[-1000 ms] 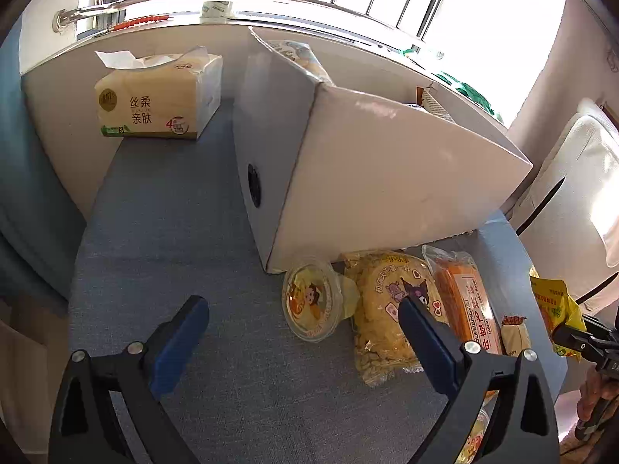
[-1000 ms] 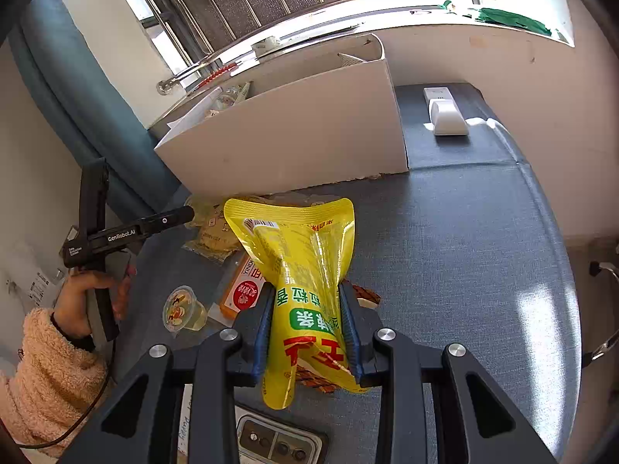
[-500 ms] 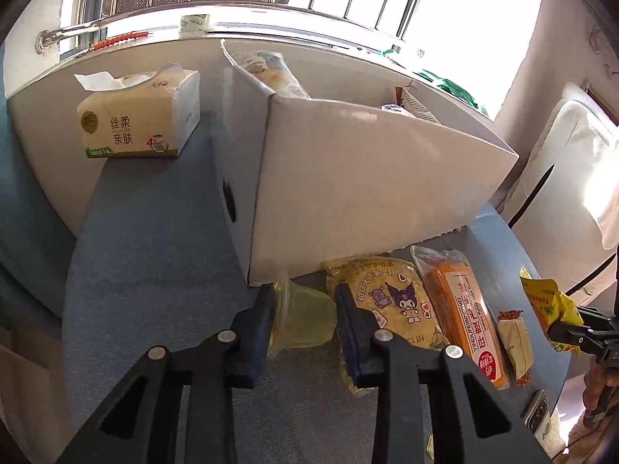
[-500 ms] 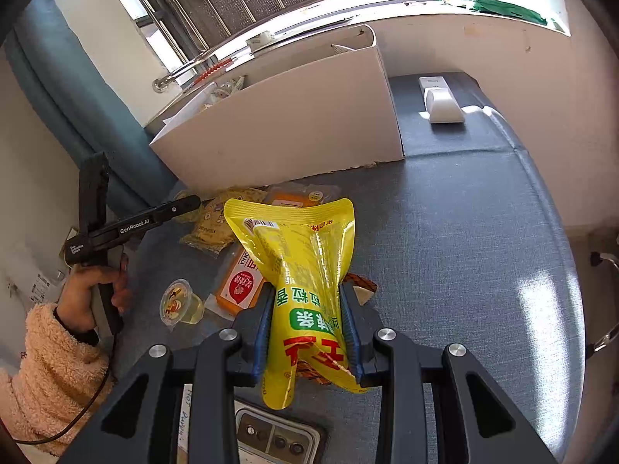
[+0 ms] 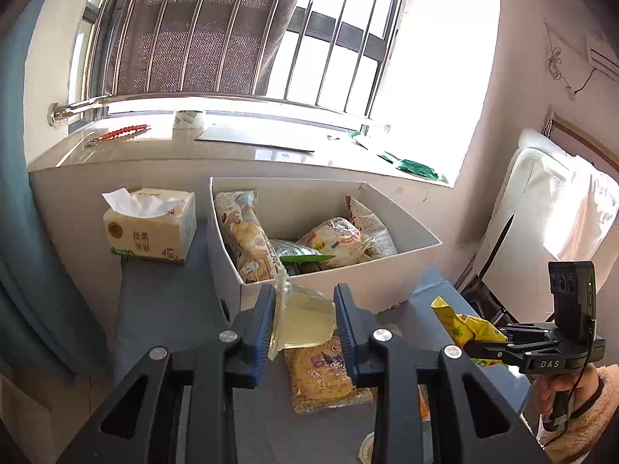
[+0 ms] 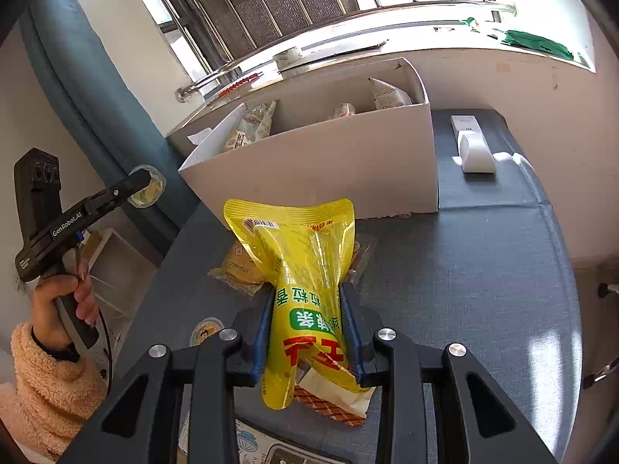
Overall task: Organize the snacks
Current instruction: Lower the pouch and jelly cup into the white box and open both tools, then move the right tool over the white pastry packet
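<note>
The left gripper (image 5: 303, 321) has its blue-padded fingers (image 5: 264, 324) pressed in on a small clear plastic jelly cup (image 5: 305, 319), which lies on its side between them, its rim against the left pad and its pale yellow contents showing through the wall. Just beyond the fingertips stands an open white cardboard box (image 5: 390, 290), already holding several snack packets, a long pale bread bag (image 5: 247, 239) leaning at its left wall and a round white bun packet (image 5: 334, 237) further right. Below the cup, on the blue-grey fabric surface (image 5: 162, 309), lies a flat yellow packet printed with a cartoon figure (image 5: 323, 375). To the left of the box, well left of the fingers, sits a beige soft tissue pack (image 5: 149, 228). The right gripper (image 6: 307, 332) is closed round the lower part of a bright yellow plastic snack pouch (image 6: 300, 255), which stands upright between its pads with its sealed top fanned out above the fingertips. Behind the pouch the same box (image 6: 329, 170) stands ahead of the fingers; a white plastic device (image 6: 474, 143) lies to the right of it. At the far left a hand (image 6: 58, 301) in a fluffy peach sleeve (image 6: 46, 382) holds the other gripper (image 6: 145, 185) with the cup raised.
</note>
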